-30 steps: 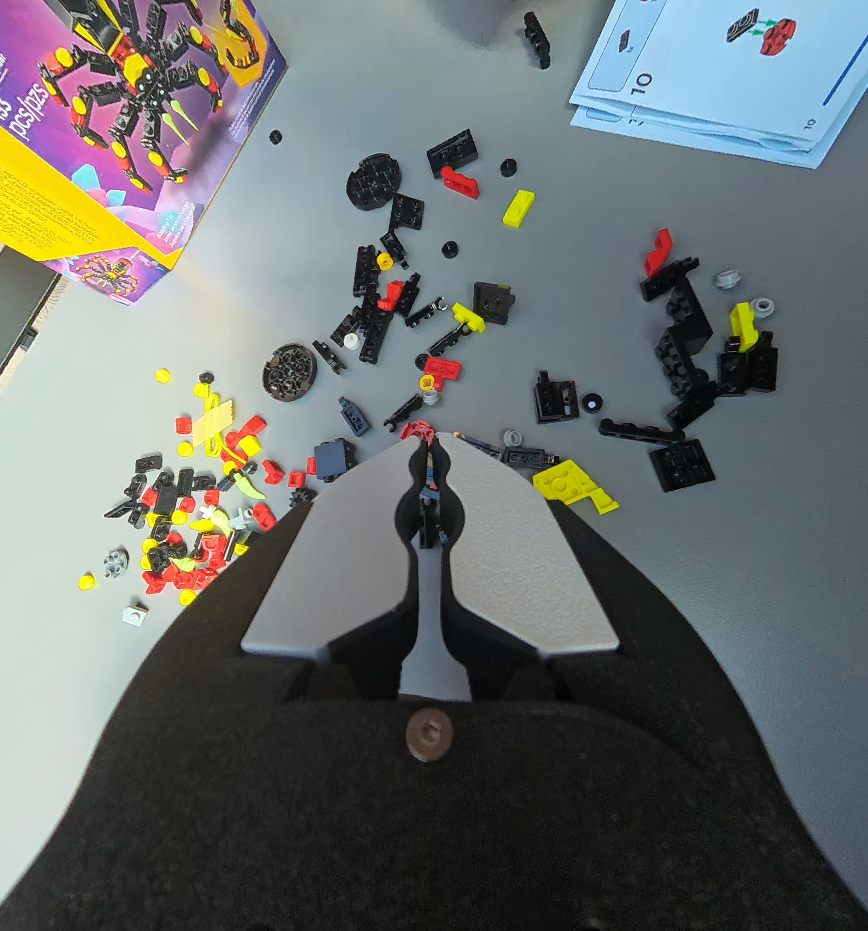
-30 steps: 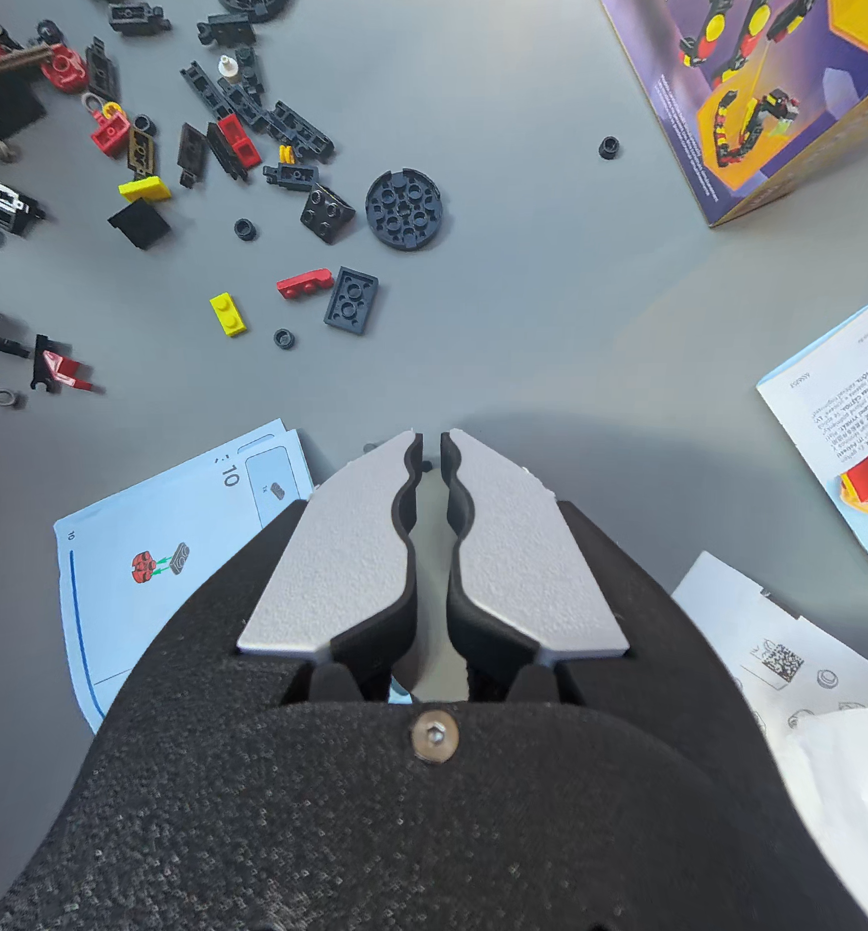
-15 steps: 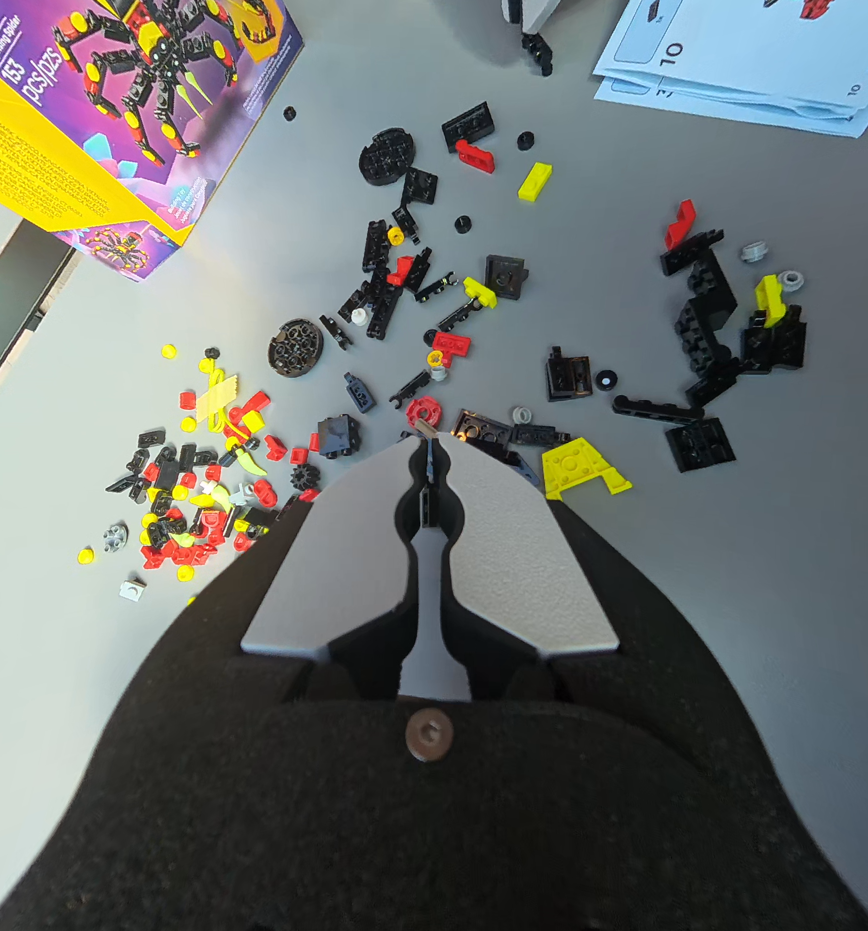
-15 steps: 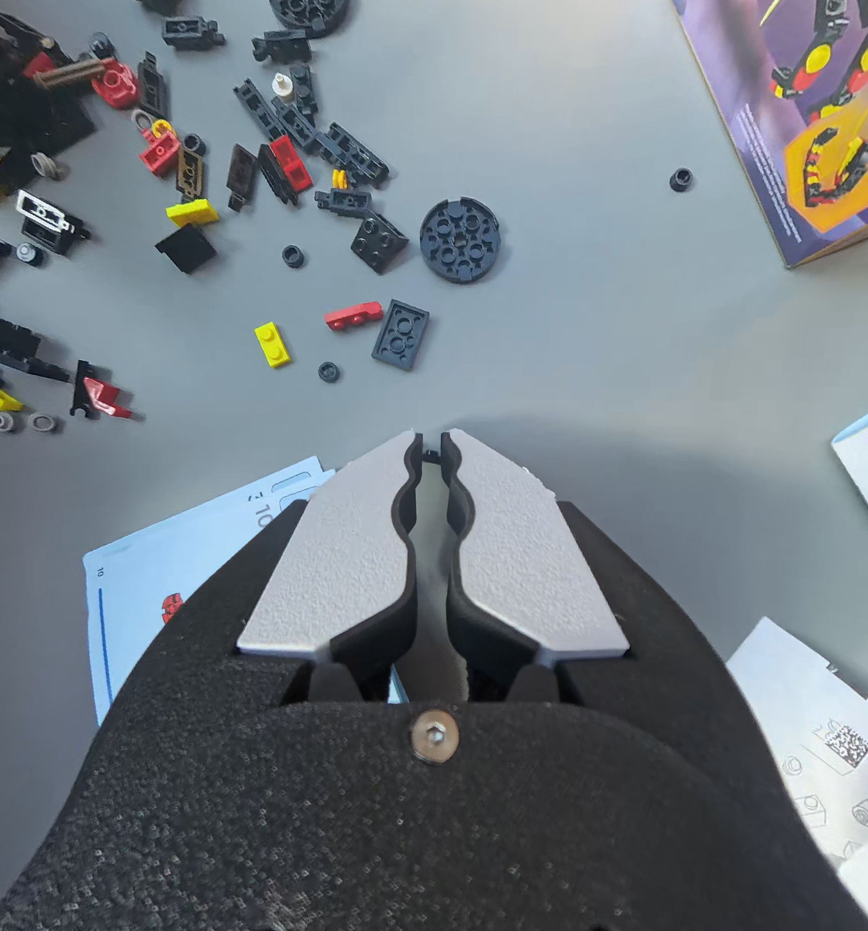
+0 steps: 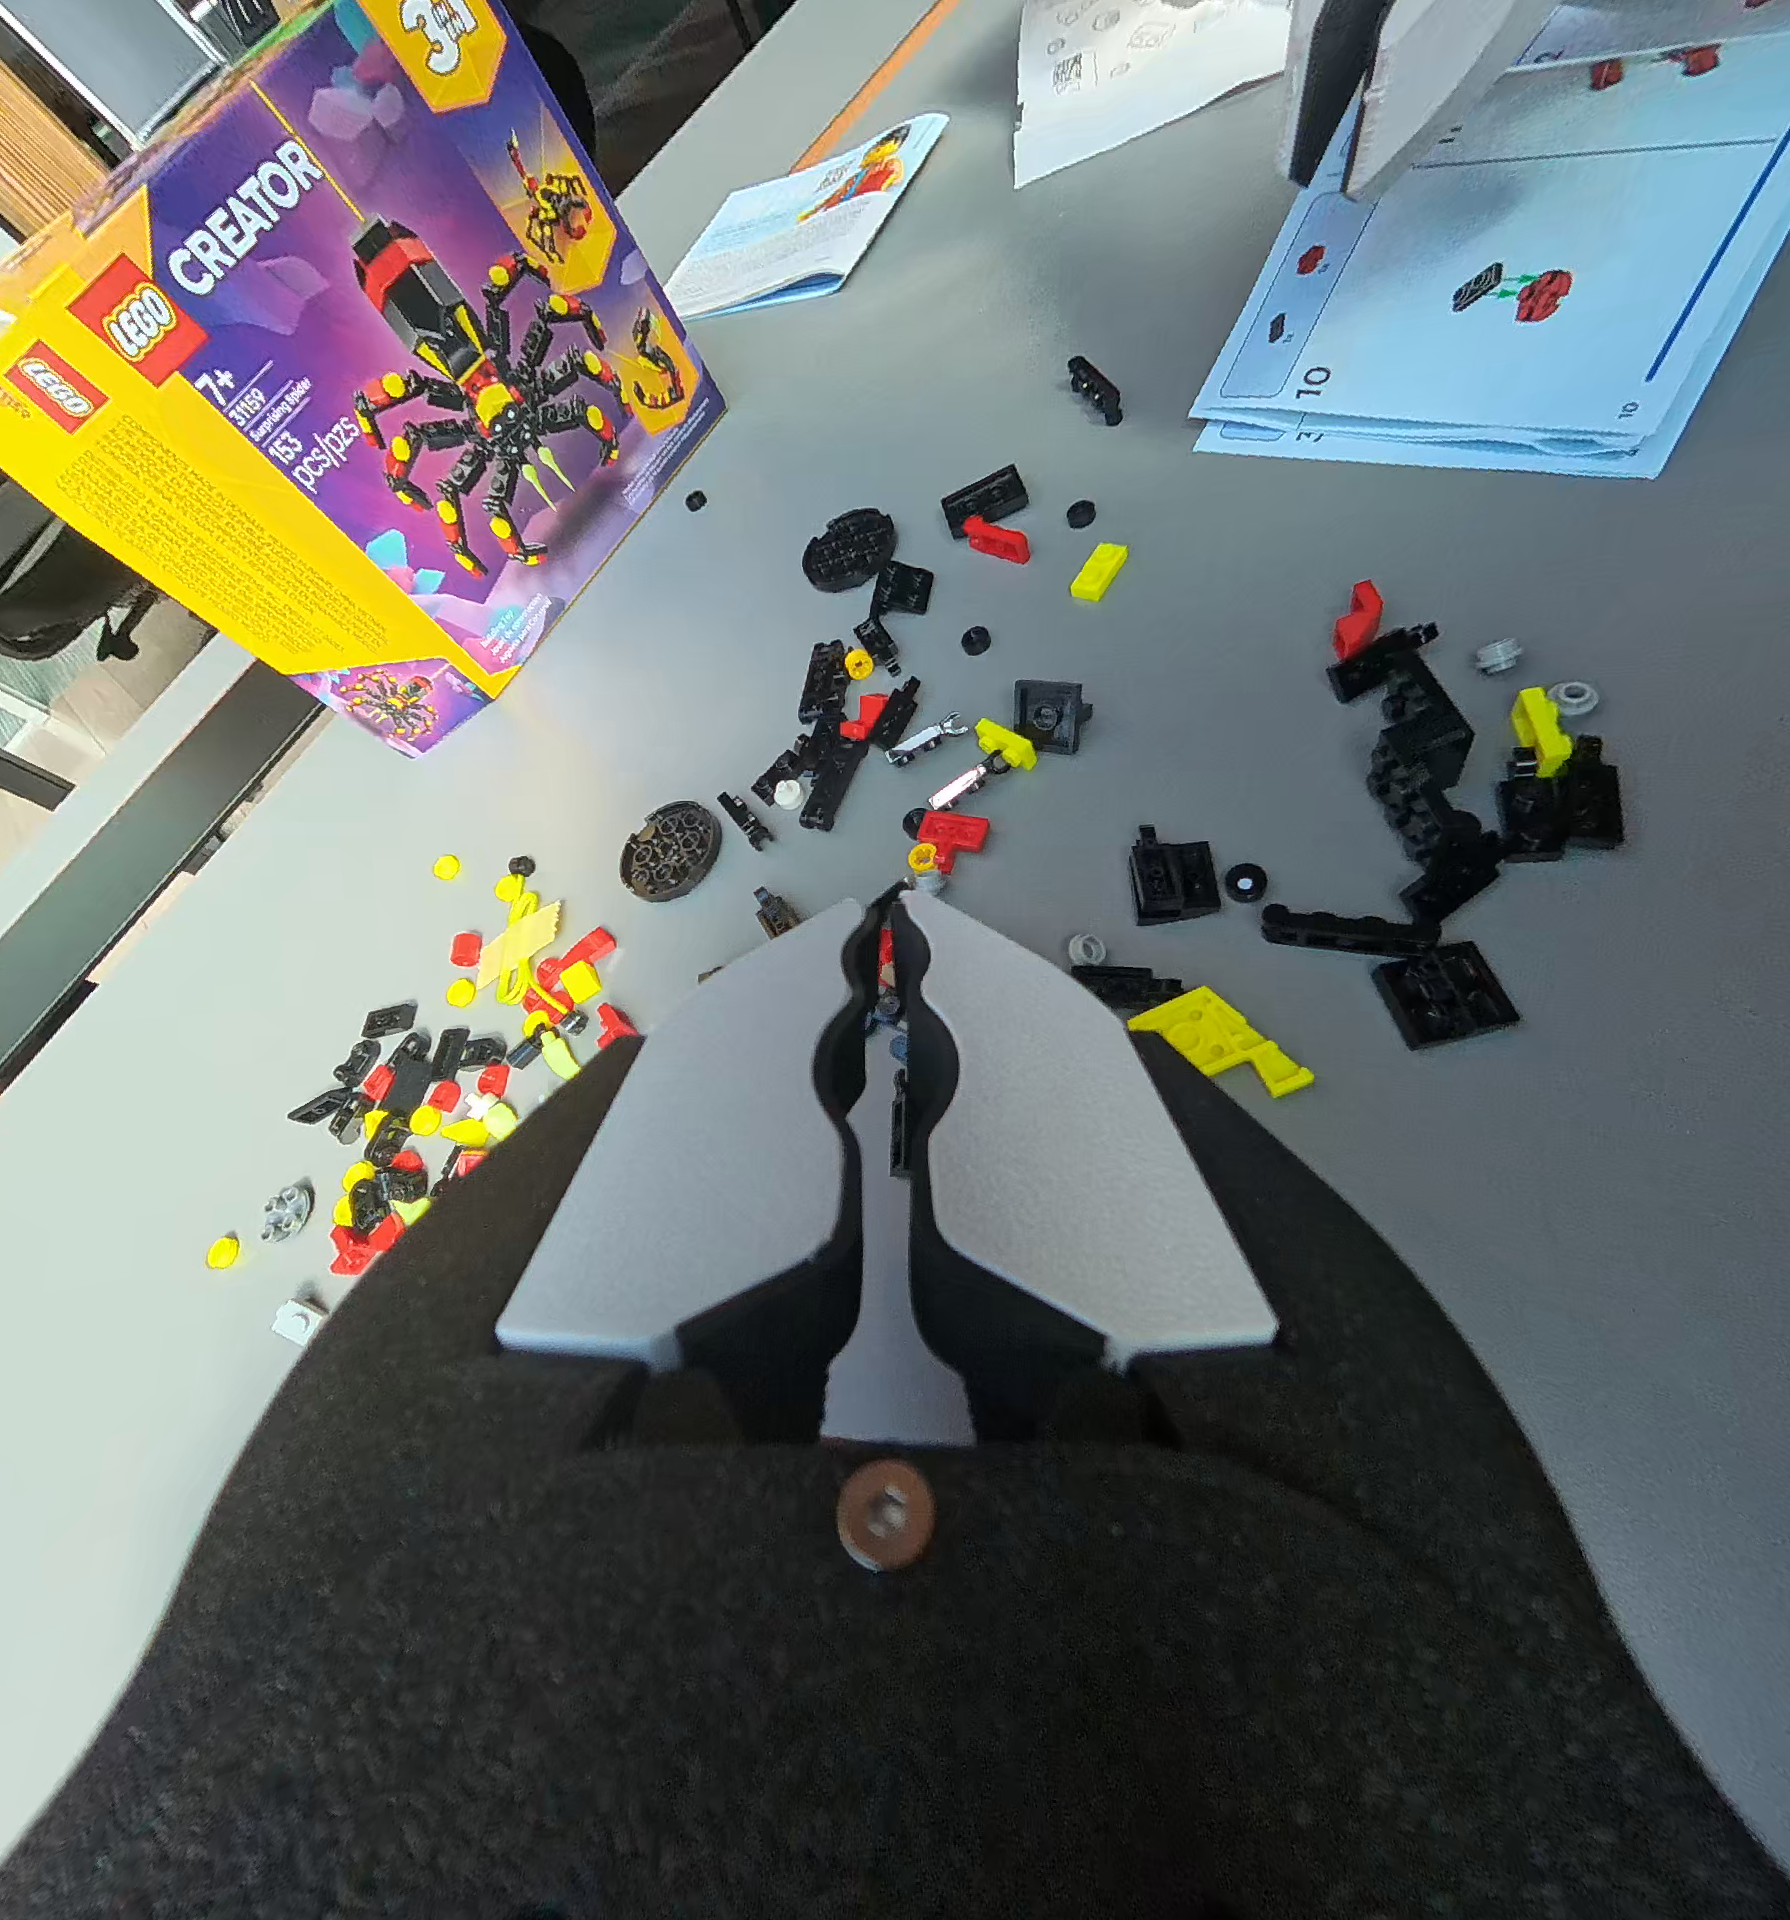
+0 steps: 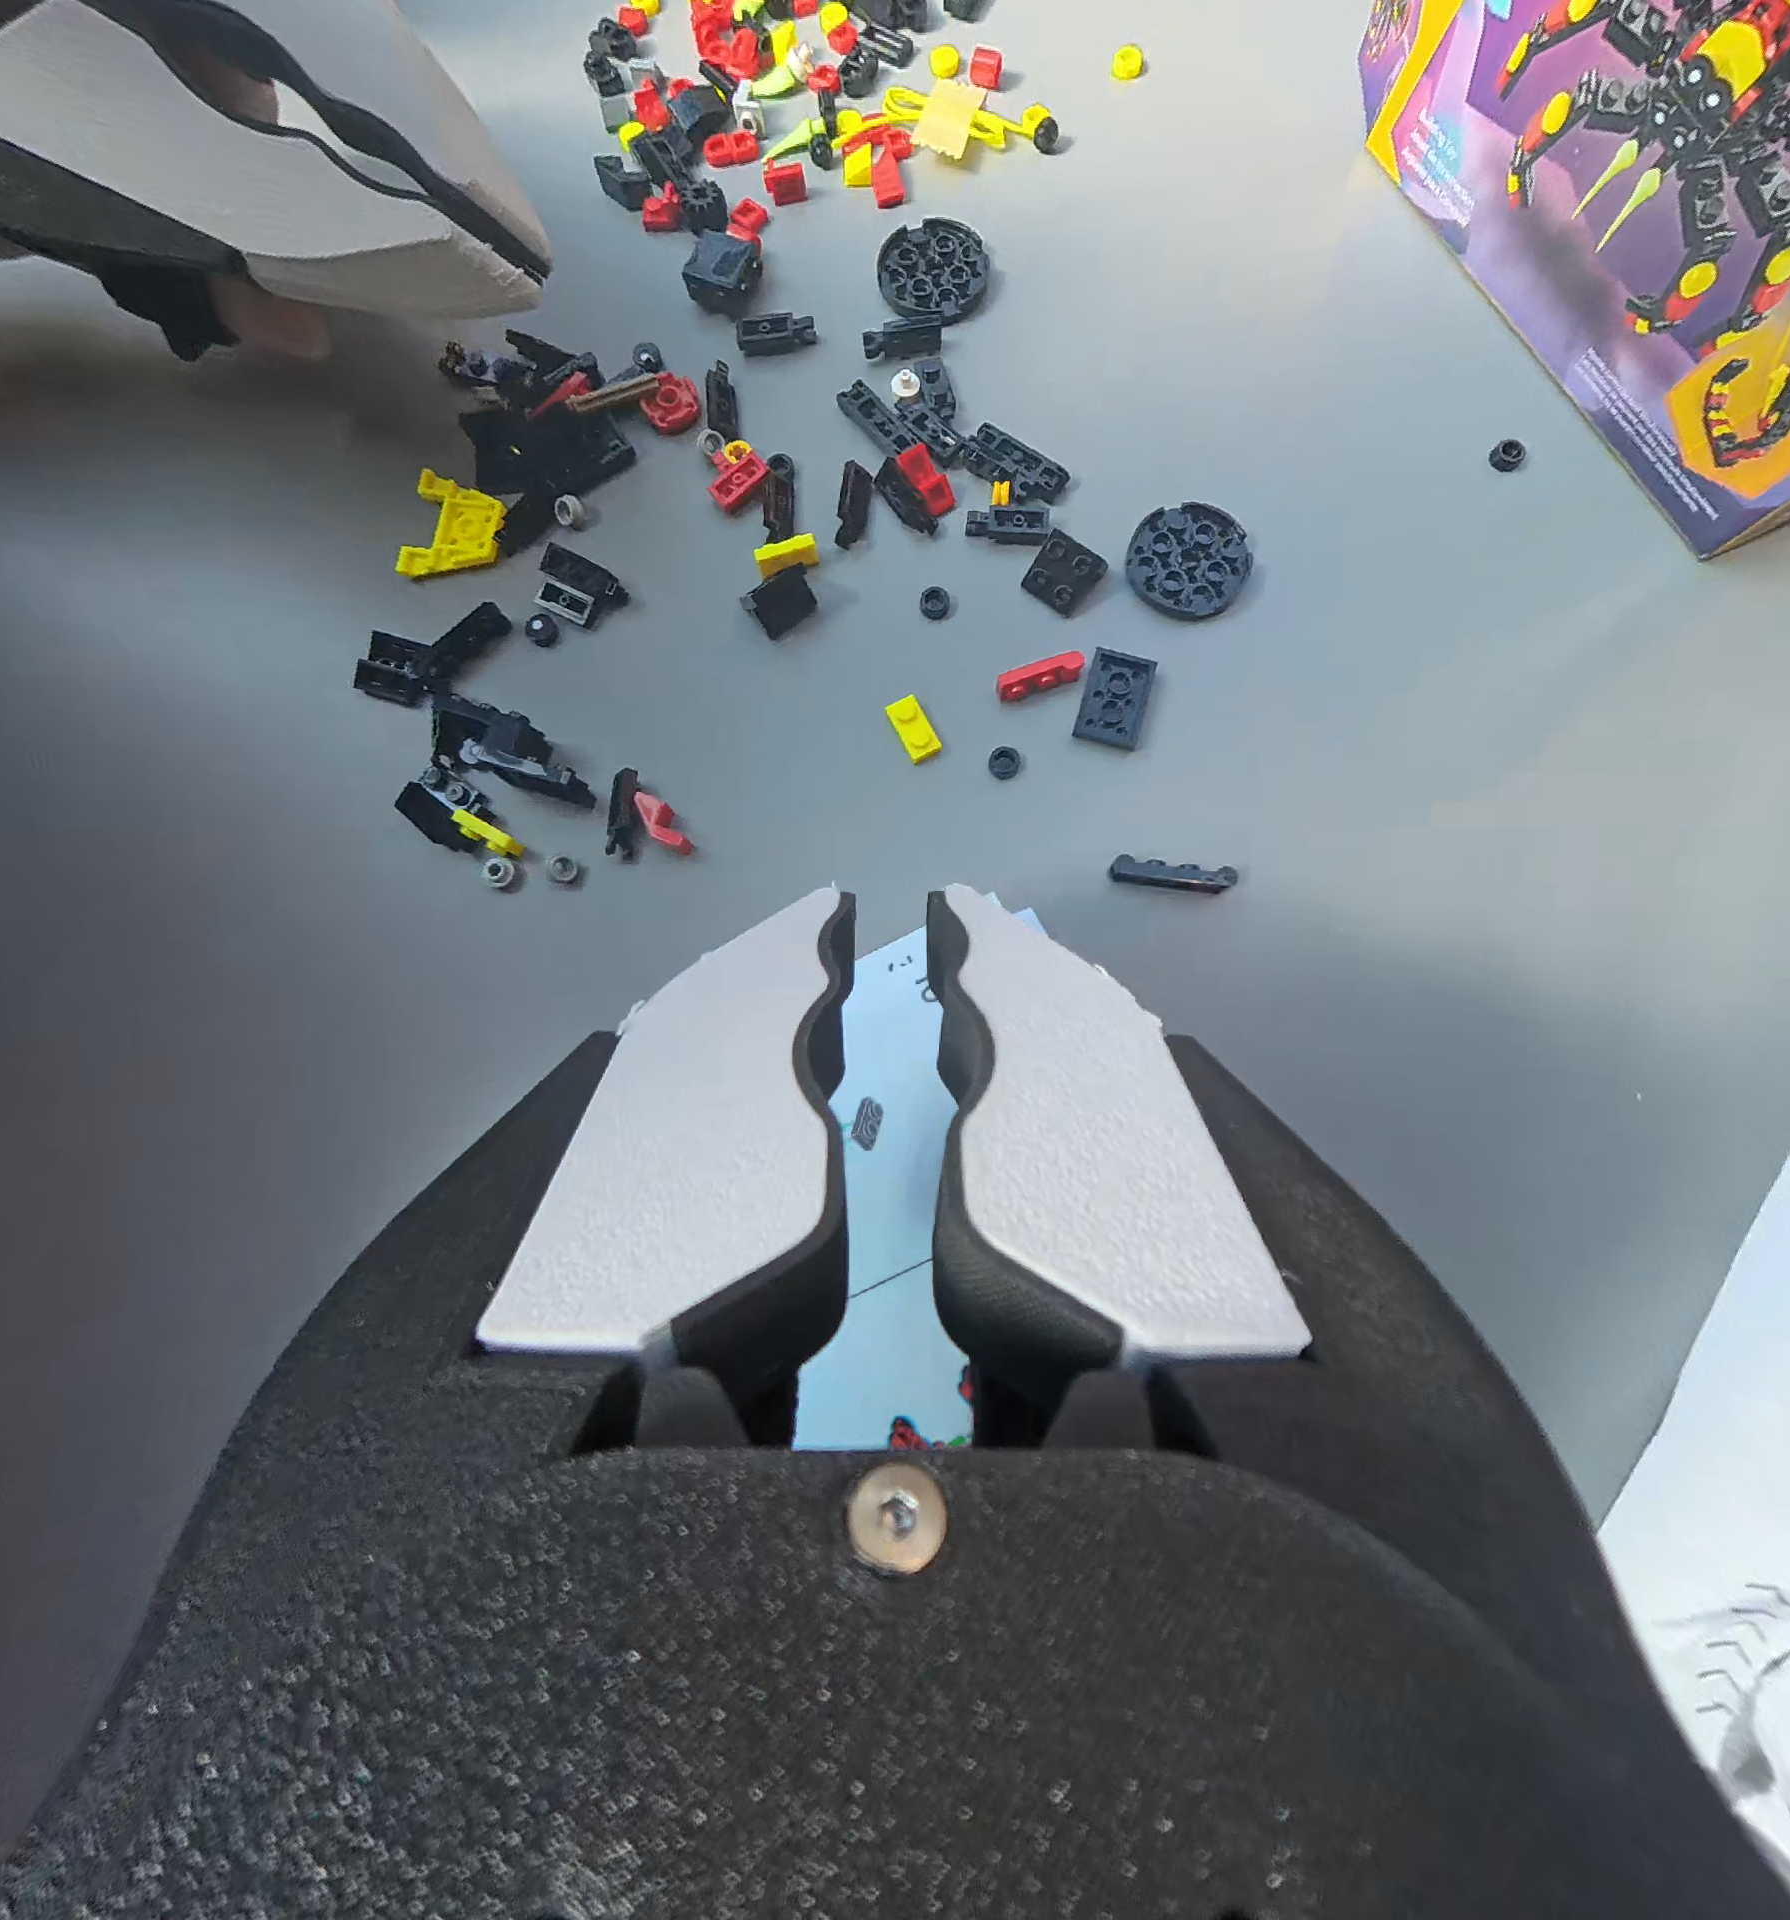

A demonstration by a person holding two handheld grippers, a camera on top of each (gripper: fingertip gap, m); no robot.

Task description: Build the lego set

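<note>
Two grippers, left gripper (image 5: 889, 914) above scattered bricks (image 5: 875, 717)

On the desk (image 5: 1597, 1351) loose bricks (image 5: 849, 717) lie scattered mid-way, the set box (image 5: 330, 416) standing behind them to the left, the open instruction booklet (image 5: 1493, 312) behind to the right, a smaller leaflet (image 5: 808, 218) between box and booklet.

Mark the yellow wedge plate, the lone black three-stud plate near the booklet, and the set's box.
yellow wedge plate (image 5: 1211, 1029): left wrist view, studded top face.
black three-stud plate (image 6: 1171, 873): right wrist view, middle stud.
box (image 5: 351, 343): left wrist view, purple front face.
</note>
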